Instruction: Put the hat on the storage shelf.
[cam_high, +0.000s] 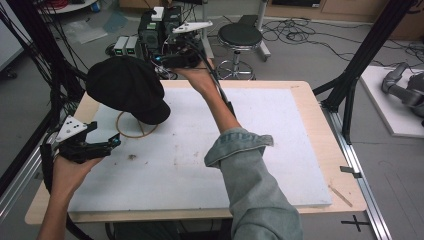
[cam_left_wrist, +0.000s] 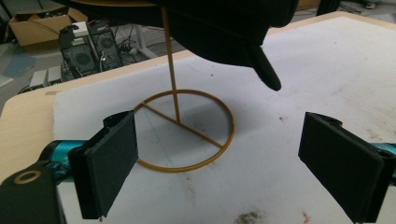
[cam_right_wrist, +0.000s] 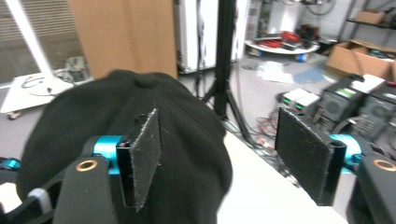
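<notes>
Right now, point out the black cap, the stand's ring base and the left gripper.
black cap (cam_high: 125, 87), high view, crown.
ring base (cam_left_wrist: 219, 147), left gripper view, wire rim.
left gripper (cam_high: 112, 144), high view, between jaw tips.

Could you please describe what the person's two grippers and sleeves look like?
Both the left gripper and the right gripper are black with teal joints, flat black padded jaws, a pale three-cornered plate and a black cable. The right arm wears a rolled blue denim sleeve.

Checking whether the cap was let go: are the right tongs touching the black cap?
Apart. In the right gripper view the right tongs stand open, pads clear of the black cap behind them.
</notes>
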